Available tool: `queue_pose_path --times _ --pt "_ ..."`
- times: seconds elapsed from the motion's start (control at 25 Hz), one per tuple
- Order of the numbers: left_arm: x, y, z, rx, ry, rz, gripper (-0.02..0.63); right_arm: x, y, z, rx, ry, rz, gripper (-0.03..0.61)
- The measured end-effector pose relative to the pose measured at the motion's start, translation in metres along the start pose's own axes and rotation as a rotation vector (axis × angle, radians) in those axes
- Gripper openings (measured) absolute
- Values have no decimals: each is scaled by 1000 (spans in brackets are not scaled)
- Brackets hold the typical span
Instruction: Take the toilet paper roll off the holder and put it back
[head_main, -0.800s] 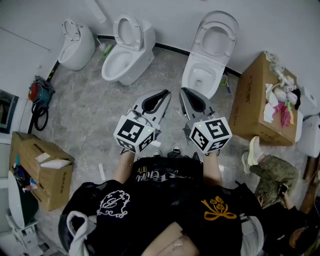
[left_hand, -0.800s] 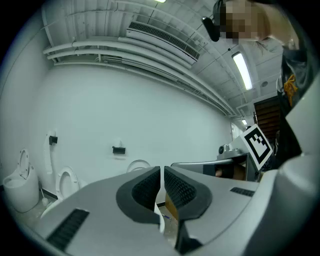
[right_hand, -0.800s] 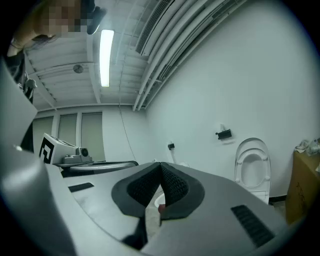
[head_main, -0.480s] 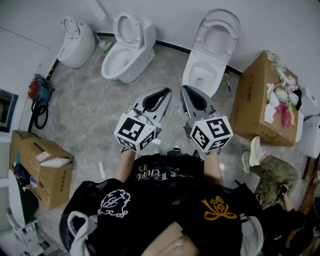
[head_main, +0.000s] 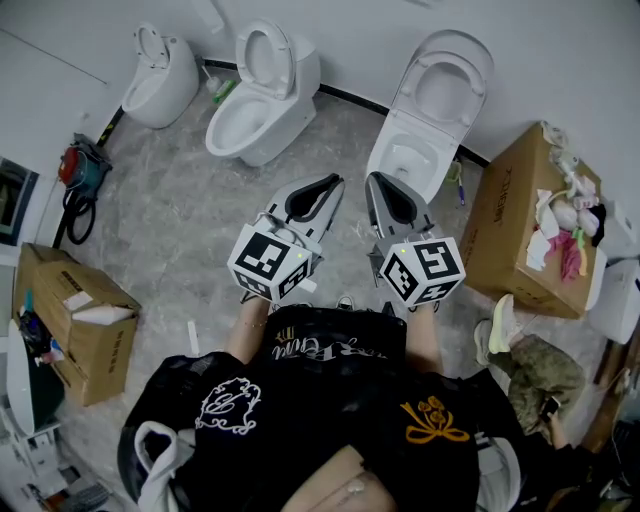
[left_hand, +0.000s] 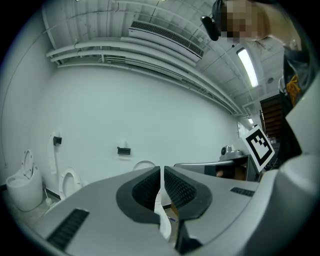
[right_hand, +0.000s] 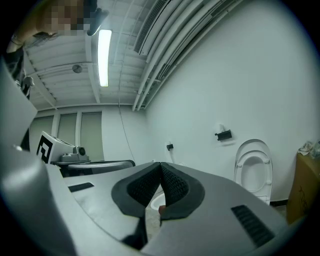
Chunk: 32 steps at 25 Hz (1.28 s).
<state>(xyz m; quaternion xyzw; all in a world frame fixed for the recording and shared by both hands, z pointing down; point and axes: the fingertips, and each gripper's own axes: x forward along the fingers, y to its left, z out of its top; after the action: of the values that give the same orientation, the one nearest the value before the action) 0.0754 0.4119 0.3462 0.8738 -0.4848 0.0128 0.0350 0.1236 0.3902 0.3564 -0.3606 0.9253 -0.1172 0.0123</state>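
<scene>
Two small black holders are fixed to the white wall, one (left_hand: 123, 150) above the middle toilet and one (left_hand: 57, 140) further left. The right gripper view shows them as holder (right_hand: 223, 135) and holder (right_hand: 170, 146). A small white shape sits on top of the nearer one, too small to tell whether it is the roll. My left gripper (head_main: 333, 184) and right gripper (head_main: 373, 181) are held level, side by side, in front of my body and pointing at the wall, far from the holders. Both are shut, left gripper (left_hand: 162, 170) and right gripper (right_hand: 160, 165), with nothing between the pads.
Three white toilets stand along the wall: one (head_main: 165, 75) at left, one (head_main: 262, 95) in the middle, one (head_main: 430, 110) at right. A cardboard box (head_main: 525, 225) with rags stands at right, another box (head_main: 75, 320) at left. A person (head_main: 530, 365) crouches at lower right. A red tool (head_main: 78, 165) lies by the left wall.
Both grippers stay side by side and shut. The floor, toilets and boxes have slid slightly in the head view as the head shifted.
</scene>
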Motion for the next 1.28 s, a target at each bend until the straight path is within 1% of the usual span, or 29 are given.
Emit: queue_pose_path --times 0.2,0.4,0.6,0.76,0.88,0.96,1.2,1.28 --pt "14 -2 -6 -11 4 33 37 1 -20 -5 6 24 15 14" --pt "24 -4 -20 -17 42 46 37 9 -35 -11 20 43 25 14" --pt "28 9 -23 -30 53 55 37 23 -38 -18 36 62 32 15" --pt "41 28 -28 -33 67 44 37 47 -49 -21 50 69 23 14" --pt "54 53 -29 -26 67 18 37 75 -58 -20 62 59 9 15" --pt "63 77 -29 -20 66 3 37 101 -61 -19 59 58 1 15" --pt "91 169 -15 16 56 -23 37 195 -68 -5 47 49 -30 15" --pt "99 202 -8 16 49 -35 38 227 -68 0 49 49 -38 14"
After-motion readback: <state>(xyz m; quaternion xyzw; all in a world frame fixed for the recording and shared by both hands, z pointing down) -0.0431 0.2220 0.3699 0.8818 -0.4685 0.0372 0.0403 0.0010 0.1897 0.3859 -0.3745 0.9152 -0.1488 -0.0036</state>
